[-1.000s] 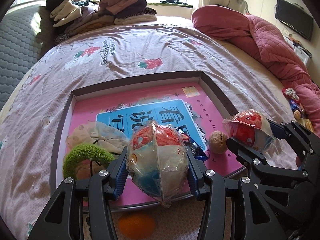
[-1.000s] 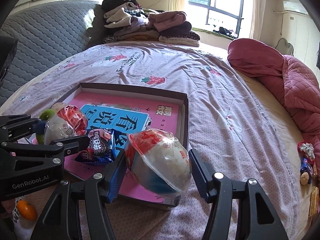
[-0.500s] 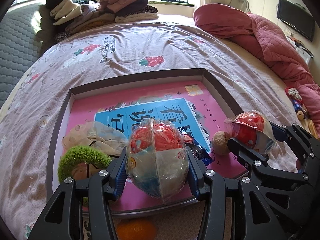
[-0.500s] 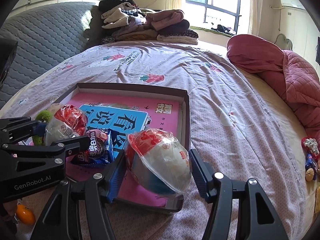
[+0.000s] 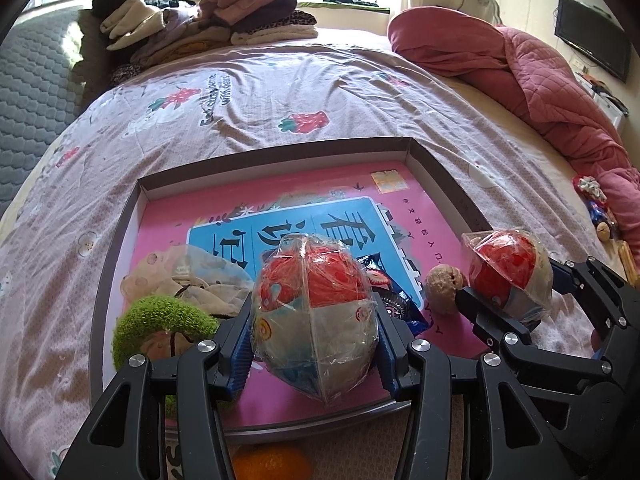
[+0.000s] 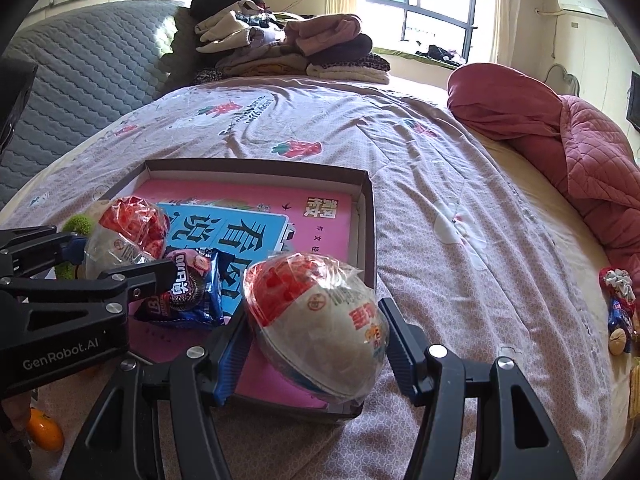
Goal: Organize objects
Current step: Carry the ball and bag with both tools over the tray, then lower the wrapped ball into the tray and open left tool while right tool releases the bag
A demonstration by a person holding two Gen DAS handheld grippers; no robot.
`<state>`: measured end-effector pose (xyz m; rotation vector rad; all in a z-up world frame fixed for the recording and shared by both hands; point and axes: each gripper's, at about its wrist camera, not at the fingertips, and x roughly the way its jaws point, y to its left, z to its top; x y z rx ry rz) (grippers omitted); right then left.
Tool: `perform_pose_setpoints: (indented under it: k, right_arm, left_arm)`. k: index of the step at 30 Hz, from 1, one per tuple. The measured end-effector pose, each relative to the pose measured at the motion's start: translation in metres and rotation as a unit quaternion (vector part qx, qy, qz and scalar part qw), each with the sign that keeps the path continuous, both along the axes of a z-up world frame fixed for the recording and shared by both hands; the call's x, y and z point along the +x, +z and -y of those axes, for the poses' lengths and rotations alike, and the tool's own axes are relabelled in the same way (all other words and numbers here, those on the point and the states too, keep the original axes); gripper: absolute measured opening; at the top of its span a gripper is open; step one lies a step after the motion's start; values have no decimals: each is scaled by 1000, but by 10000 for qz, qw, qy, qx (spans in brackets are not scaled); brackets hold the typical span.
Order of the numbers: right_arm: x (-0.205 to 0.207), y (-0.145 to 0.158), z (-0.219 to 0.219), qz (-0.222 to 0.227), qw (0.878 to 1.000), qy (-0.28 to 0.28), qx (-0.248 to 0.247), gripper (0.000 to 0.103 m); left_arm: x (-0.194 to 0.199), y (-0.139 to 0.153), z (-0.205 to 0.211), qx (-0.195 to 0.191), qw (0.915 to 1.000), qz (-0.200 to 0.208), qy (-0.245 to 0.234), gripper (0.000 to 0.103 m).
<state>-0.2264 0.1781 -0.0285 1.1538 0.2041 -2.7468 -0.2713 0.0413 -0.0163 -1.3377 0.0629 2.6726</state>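
A shallow brown box [image 5: 440, 172] [image 6: 366, 216] with a pink and blue book on its floor lies on the bed. My left gripper [image 5: 314, 332] [image 6: 120, 256] is shut on a plastic-wrapped egg toy [image 5: 316, 312] [image 6: 128, 236], red on top and white below, held over the box's near part. My right gripper [image 6: 316, 344] [image 5: 516, 284] is shut on a second wrapped egg toy [image 6: 320, 320] [image 5: 508, 272] above the box's near right corner. Inside the box lie a blue cookie packet [image 6: 188, 288] [image 5: 394, 300], a walnut [image 5: 444, 286], a green fuzzy ring [image 5: 160, 320] and a crumpled beige cloth [image 5: 192, 276].
An orange [image 5: 272, 462] [image 6: 46, 428] lies in front of the box. Folded clothes [image 5: 208, 20] are stacked at the far end of the bed. A red quilt [image 5: 540, 84] is heaped at the right, with small wrapped items [image 6: 618, 308] by the right edge.
The left wrist view has shifted slightly forward over the box, so the box sits lower in frame. Both grippers still hold their egg toys as before.
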Motion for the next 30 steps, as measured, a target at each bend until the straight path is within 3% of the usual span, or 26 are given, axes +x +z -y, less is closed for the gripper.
perform_pose_setpoints:
  k: [15, 30]
  right_arm:
    - [8, 6, -1, -6, 10000, 38, -39, 62]
    - [13, 16, 3, -84, 9999, 49, 46, 62]
  left_arm:
    - [8, 3, -1, -64, 9999, -2, -128, 59]
    - [15, 16, 2, 41, 9999, -73, -140, 59]
